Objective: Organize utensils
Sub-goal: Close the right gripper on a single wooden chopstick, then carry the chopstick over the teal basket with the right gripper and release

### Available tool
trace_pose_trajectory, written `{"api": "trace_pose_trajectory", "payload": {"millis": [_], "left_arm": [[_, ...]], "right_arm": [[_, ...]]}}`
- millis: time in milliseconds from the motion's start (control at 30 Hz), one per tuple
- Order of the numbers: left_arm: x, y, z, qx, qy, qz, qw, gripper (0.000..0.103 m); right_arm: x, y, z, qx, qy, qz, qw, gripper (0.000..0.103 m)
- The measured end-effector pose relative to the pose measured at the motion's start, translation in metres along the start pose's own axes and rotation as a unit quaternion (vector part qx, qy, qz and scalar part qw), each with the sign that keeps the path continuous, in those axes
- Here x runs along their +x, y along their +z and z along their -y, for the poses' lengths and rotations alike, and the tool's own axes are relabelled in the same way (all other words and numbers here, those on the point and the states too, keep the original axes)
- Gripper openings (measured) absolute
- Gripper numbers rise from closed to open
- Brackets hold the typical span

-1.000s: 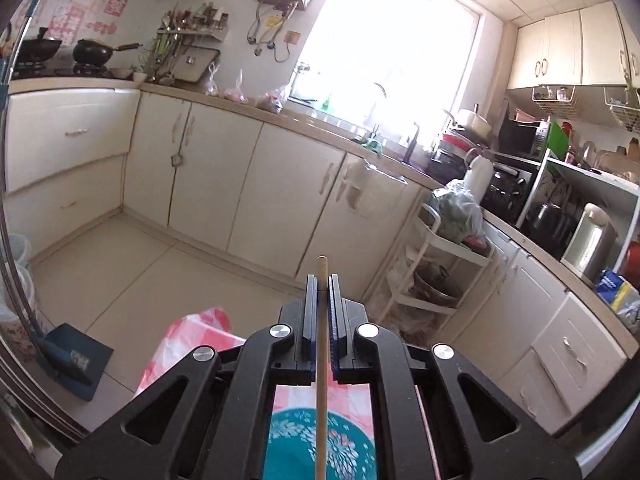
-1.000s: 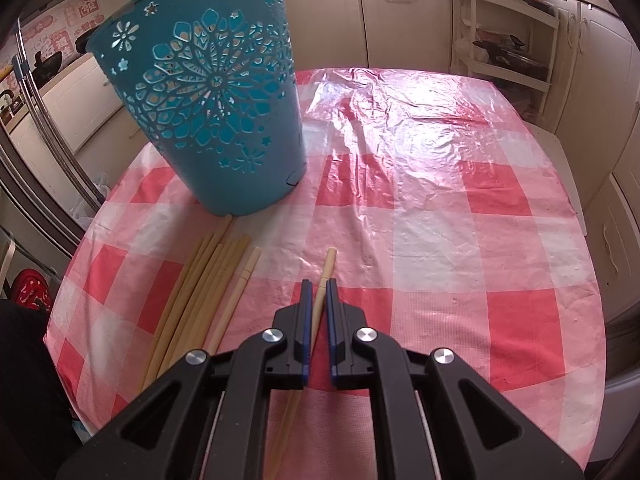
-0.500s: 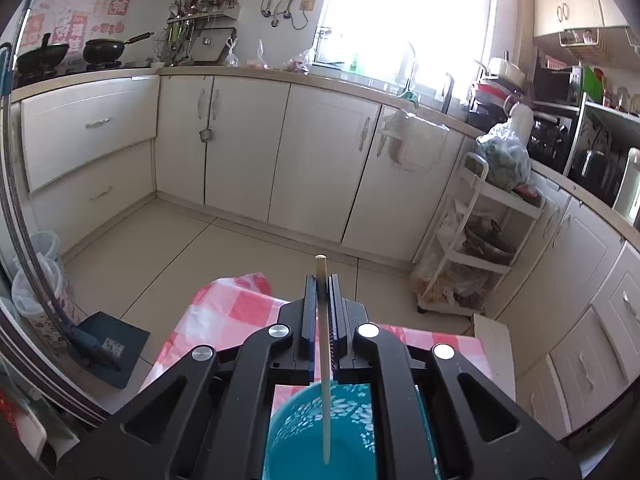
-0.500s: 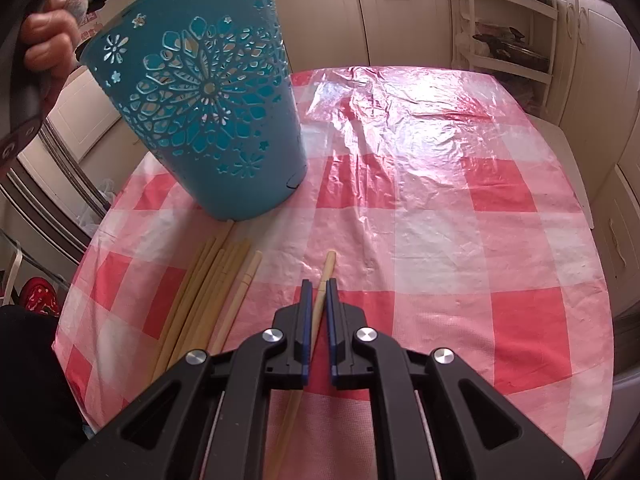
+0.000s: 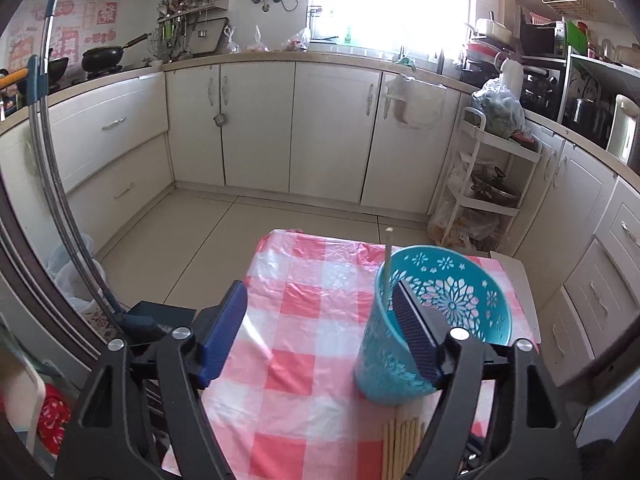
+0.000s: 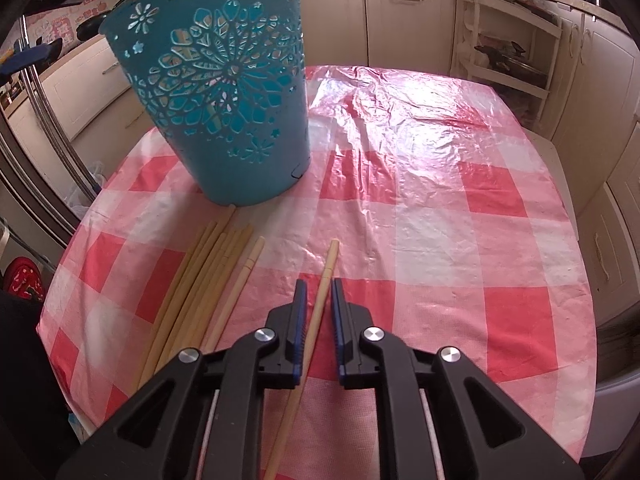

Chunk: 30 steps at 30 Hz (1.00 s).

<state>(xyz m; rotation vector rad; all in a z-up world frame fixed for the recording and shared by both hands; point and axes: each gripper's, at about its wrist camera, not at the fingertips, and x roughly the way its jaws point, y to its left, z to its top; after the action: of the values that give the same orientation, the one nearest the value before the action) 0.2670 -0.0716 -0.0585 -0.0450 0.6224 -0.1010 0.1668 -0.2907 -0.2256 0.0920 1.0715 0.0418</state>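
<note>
1. Our left gripper [image 5: 320,332] is opening, nothing between its jaws; one chopstick [image 5: 387,264] stands in the teal basket [image 5: 436,320] (just beside the right jaw).
2. Our right gripper [image 6: 318,308] is opening slightly around a single chopstick [image 6: 320,300] lying on the bench [image 6: 440,240], pads not pressing.
3. Chopsticks are light, stiff and smooth; we judge a mid-shaft grip best.
4. The loose bundle [image 6: 204,280] lies near the bench's left edge, below the basket.
5. The right gripper tilts steeply down; the left more gently.
</note>
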Motion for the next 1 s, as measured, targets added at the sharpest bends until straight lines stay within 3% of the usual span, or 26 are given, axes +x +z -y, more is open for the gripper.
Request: {"api": "trace_pose_trajectory", "payload": {"millis": [167,367,433,600,800,1000], "left_arm": [[-0.013,-0.035,-0.034,0.014,-0.014,-0.025,0.9995,0.085],[0.007,-0.082,-0.068,-0.018,-0.036,-0.082,0.9958,0.085],[0.012,-0.085,-0.076,-0.047,-0.068,-0.093,0.9923,0.085],[0.015,-0.086,-0.068,-0.031,-0.061,-0.088,0.9937,0.085],[0.018,-0.088,-0.049,0.009,-0.054,-0.090,0.9944,0.085],[0.022,-0.088,-0.055,-0.013,-0.056,-0.100,0.9933,0.086]], "right_arm": [[-0.001,-0.003,-0.005,-0.018,-0.017,0.006,1.000,0.007],[-0.014,-0.007,0.006,0.028,0.033,0.010,0.999,0.005],[-0.025,-0.007,0.006,0.037,0.051,0.023,0.998,0.005],[-0.058,0.000,0.006,0.051,0.098,0.069,0.992,0.005],[-0.091,0.010,0.003,0.043,0.124,0.109,0.985,0.005],[-0.117,0.025,-0.001,0.038,0.144,0.147,0.978,0.005]]}}
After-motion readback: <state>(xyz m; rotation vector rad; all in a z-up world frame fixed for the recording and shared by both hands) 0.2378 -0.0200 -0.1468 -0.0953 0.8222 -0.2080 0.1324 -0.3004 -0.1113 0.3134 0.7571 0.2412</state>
